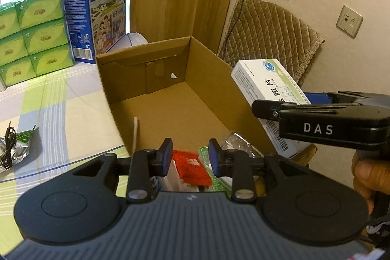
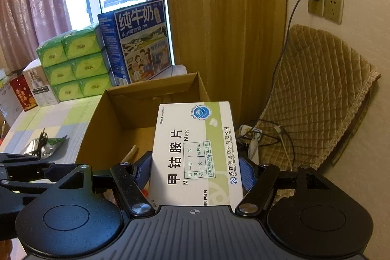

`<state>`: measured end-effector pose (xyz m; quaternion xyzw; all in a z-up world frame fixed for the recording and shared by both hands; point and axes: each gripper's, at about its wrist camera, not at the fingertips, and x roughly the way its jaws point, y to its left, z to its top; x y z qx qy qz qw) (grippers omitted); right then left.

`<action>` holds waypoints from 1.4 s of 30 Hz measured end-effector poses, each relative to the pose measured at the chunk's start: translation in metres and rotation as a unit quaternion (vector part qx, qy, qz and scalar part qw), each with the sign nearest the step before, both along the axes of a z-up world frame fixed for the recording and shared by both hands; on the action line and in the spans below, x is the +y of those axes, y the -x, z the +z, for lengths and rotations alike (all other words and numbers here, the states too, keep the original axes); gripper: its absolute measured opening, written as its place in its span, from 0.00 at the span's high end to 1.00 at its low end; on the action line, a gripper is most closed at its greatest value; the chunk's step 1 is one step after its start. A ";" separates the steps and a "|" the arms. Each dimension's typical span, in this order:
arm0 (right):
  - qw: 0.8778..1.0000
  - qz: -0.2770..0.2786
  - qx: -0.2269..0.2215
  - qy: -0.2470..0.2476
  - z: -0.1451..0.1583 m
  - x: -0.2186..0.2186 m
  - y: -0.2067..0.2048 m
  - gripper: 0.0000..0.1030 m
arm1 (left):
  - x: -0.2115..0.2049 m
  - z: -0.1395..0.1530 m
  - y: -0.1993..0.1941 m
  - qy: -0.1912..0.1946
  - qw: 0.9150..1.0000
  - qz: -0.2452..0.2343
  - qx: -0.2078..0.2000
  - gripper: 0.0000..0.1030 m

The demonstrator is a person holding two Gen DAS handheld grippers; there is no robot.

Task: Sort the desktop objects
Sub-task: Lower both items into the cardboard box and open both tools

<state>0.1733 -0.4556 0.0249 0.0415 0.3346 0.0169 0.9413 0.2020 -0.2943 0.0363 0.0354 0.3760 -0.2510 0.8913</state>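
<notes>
Two handheld grippers work over an open cardboard box point(image 1: 195, 99) that sits on a table covered with a checked cloth point(image 1: 48, 99). The right gripper point(image 2: 195, 169) is clenched on a white and green medicine box point(image 2: 197, 152), its blue pads pressed against the two long sides, and holds it above the right edge of the cardboard box; in the left wrist view the same medicine box point(image 1: 268, 82) sticks out beyond the black finger marked DAS, with part of a hand point(image 1: 365, 174) below it. The left gripper point(image 1: 190, 157) hangs with its fingers apart and nothing between them, just over the near end of the cardboard box, where a red packet point(image 1: 192, 169), a green packet point(image 1: 204, 157) and a clear crinkled wrapper point(image 1: 234, 143) lie together. A pale stick point(image 1: 135, 133) leans against the box's left inner wall. On the cloth to the left, a black cable point(image 1: 8, 148) rests on a silver and green wrapper point(image 1: 22, 145). Behind the cardboard box stand a blue milk carton case point(image 1: 97, 16) and a stack of green tissue packs point(image 1: 31, 33).
</notes>
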 end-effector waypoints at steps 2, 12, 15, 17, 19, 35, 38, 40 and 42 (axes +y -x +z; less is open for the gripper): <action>1.000 0.000 0.002 -0.001 -0.001 0.001 0.000 0.34 | 0.005 0.002 0.002 0.003 1.000 0.006 -0.001 0.74; 1.000 0.013 0.005 -0.010 0.001 0.015 -0.002 0.34 | 0.036 0.013 0.013 0.015 0.999 0.040 -0.011 0.71; 1.000 0.018 0.010 -0.012 -0.001 0.021 -0.005 0.34 | 0.045 0.013 0.015 0.017 0.999 0.046 -0.012 0.69; 1.000 0.022 0.013 -0.014 -0.002 0.025 -0.008 0.34 | 0.050 0.012 0.015 0.019 0.998 0.051 -0.011 0.69; 0.999 0.028 0.015 -0.022 -0.004 0.029 -0.010 0.34 | 0.054 0.012 0.016 0.020 0.998 0.055 -0.009 0.69; 0.999 0.017 -0.014 -0.048 0.008 0.031 0.031 0.16 | 0.086 0.011 0.041 0.031 0.997 0.073 -0.002 0.64; 0.998 0.019 -0.016 -0.050 0.011 0.036 0.042 0.15 | 0.092 0.014 0.049 0.031 0.997 0.075 -0.003 0.64; 0.998 0.020 -0.019 -0.052 0.014 0.040 0.051 0.15 | 0.097 0.017 0.056 0.031 0.997 0.077 -0.005 0.62; 0.998 0.022 -0.021 -0.053 0.016 0.045 0.057 0.14 | 0.102 0.020 0.062 0.030 0.996 0.079 -0.007 0.62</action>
